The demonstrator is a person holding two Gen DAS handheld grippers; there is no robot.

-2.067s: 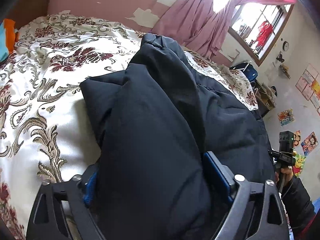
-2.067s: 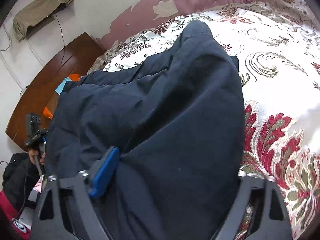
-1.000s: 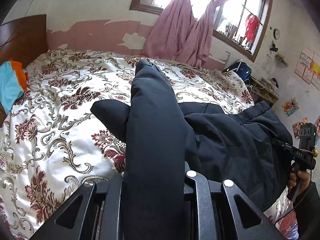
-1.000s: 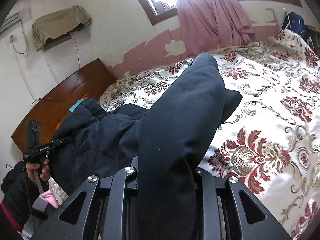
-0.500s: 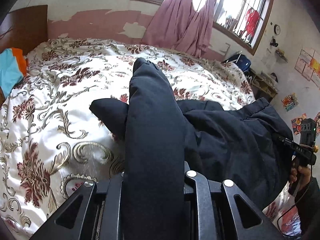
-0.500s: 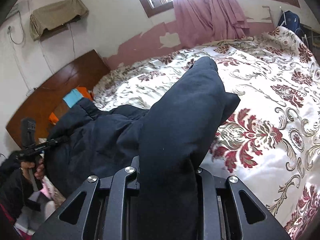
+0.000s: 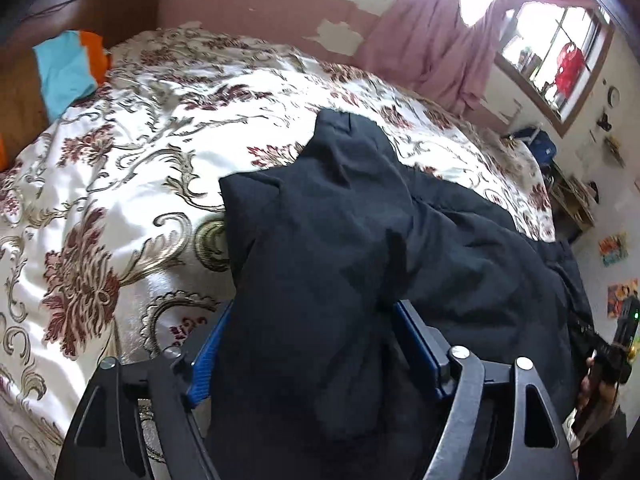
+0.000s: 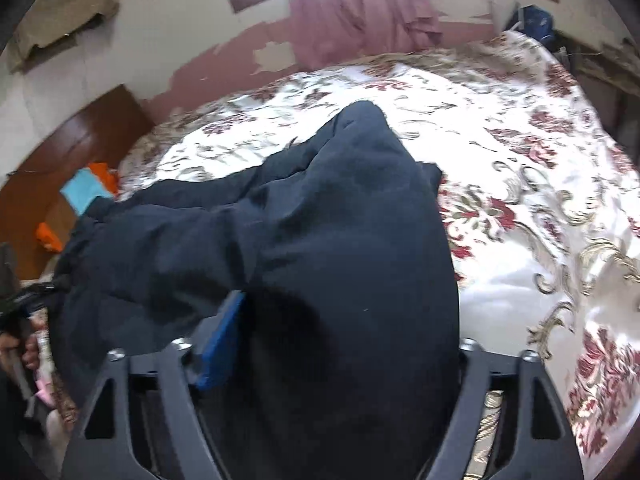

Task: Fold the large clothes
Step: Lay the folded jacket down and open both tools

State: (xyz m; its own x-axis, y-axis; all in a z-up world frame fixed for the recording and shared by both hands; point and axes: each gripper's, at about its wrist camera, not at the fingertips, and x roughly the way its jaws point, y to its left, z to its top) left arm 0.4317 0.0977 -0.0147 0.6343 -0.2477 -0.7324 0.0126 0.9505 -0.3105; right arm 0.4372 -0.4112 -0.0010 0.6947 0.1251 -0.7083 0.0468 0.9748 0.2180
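Because the dark navy padded garment [image 7: 340, 264] fills each view's foreground, the near edge of the white bedspread patterned with red and gold flowers [image 7: 120, 184] is hidden, and the right gripper's [image 8: 340, 344] right-hand pad is covered. The garment lies on that bedspread; left of it, teal and orange cloths [image 7: 68, 68] rest by the brown wooden headboard [image 7: 100, 4]. Beyond it hangs a pink curtain [image 7: 432, 44]. The left gripper [image 7: 316, 344] and the right have just been opening; both stand wide, cloth bulging between the jaws.
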